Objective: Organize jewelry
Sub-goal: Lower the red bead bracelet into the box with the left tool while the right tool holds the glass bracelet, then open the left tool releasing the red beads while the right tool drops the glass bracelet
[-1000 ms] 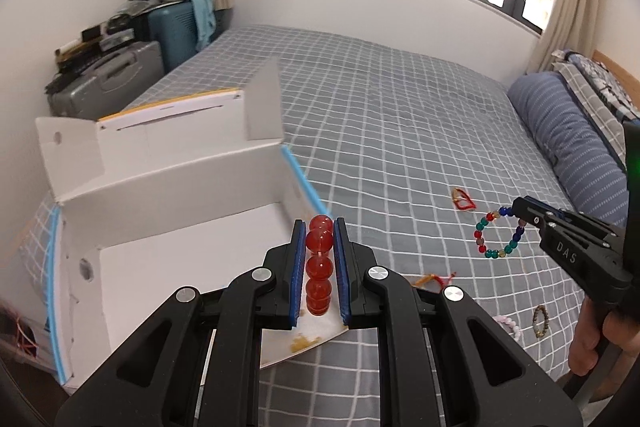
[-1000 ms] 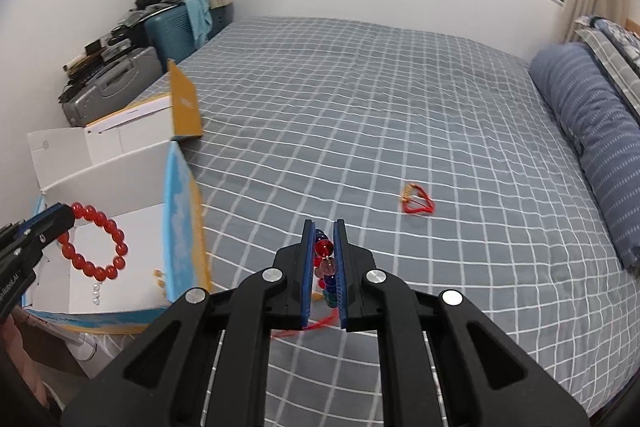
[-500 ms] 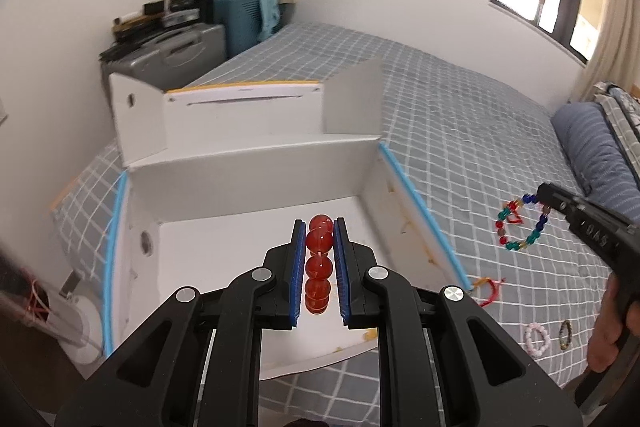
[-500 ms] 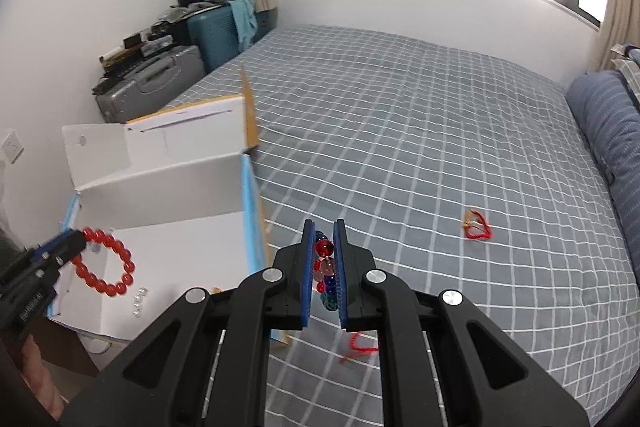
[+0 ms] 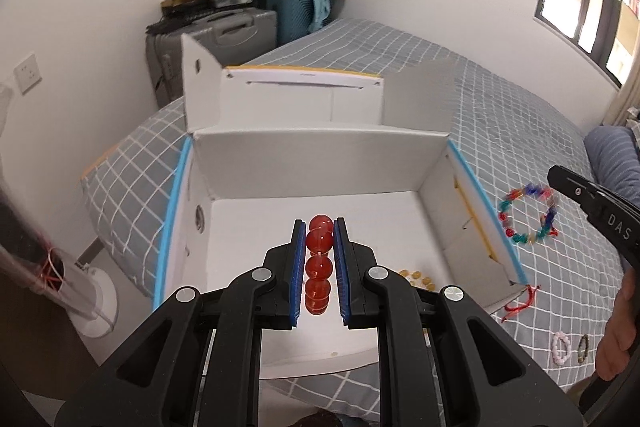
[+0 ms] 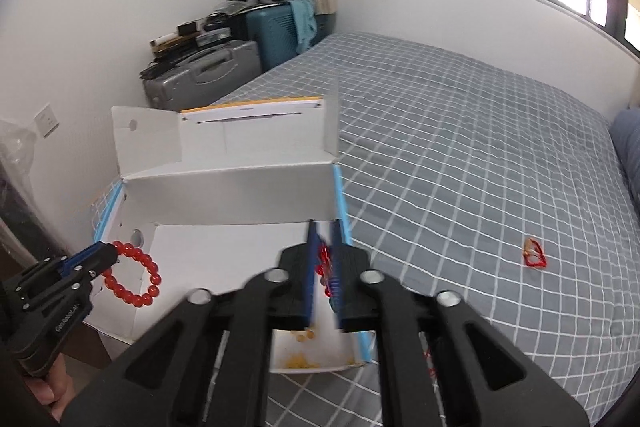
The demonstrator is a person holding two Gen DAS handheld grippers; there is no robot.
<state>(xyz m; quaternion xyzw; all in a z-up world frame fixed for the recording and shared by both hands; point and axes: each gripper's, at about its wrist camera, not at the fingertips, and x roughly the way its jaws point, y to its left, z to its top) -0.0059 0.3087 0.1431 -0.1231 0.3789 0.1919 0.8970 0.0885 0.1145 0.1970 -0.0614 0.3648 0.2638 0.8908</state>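
My left gripper (image 5: 319, 227) is shut on a red bead bracelet (image 5: 319, 265) and holds it over the open white box (image 5: 320, 155). In the right wrist view the same bracelet (image 6: 134, 281) hangs from the left gripper (image 6: 109, 253) above the box floor (image 6: 224, 255). My right gripper (image 6: 324, 229) is shut on a multicolour bead bracelet (image 6: 325, 267) above the box's right wall; the left wrist view shows that bracelet (image 5: 527, 213) hanging from it, blurred. Yellow beads (image 5: 416, 275) lie in the box.
The box sits at the corner of a grey checked bed (image 6: 460, 155). A red string piece (image 6: 534, 254) lies on the bed, another (image 5: 520, 301) by the box, with a pink ring (image 5: 560, 346) and dark ring (image 5: 583, 347). Suitcases (image 5: 224, 39) stand by the wall.
Both grippers have moved left toward the box with their bracelets. The left one now hangs over the box floor; the right one has reached the box's right wall.
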